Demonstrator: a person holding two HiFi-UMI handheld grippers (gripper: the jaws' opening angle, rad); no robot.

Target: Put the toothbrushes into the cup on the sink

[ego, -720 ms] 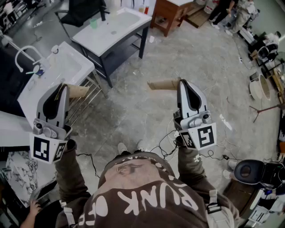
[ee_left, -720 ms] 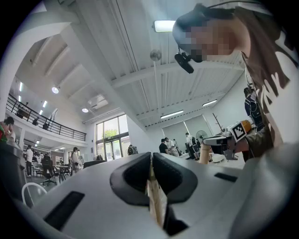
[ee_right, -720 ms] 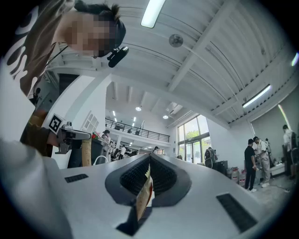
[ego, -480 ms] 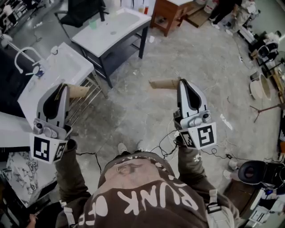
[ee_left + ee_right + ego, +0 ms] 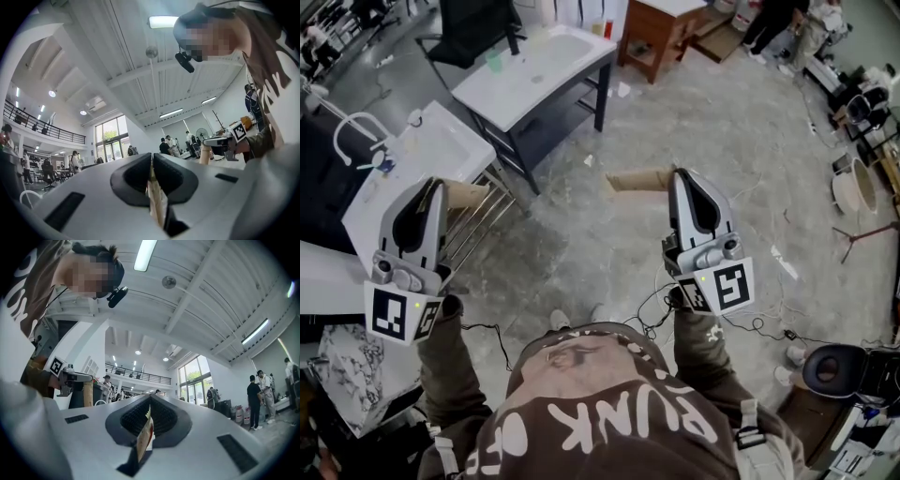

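At the tool tips, nothing is carried. The left gripper (image 5: 484,195) has its jaws pressed together. Its own view shows only the tan pad seam between them, with no object there. The right gripper (image 5: 612,181) is in the same condition: pressed together on nothing. Both are held out ahead of the holder's torso, over bare floor (image 5: 581,234), tips pointing away (their cameras look up at the ceiling, so I get no view of the work area from them).

Task status, as I judge it: not started.
- No toothbrush is in either tool.
- I see no toothbrush standing in any cup.
- All steps remain: reach the sink, pick up each toothbrush, place it in the cup.

Location of the task items, head view only:
- A white sink (image 5: 441,141) with a curved tap (image 5: 352,129) stands just beyond the left gripper.
- Small pale and bluish items (image 5: 380,161) lie beside that tap. They may be the toothbrushes, but they are too small for me to confirm.
- A second white basin (image 5: 546,58) on a dark frame stands farther off, with a green cup (image 5: 494,62) upright near its left end.

I cannot tell which sink the task means.

The cup looks small, pale green and plain. From here I see nothing sticking out of it.
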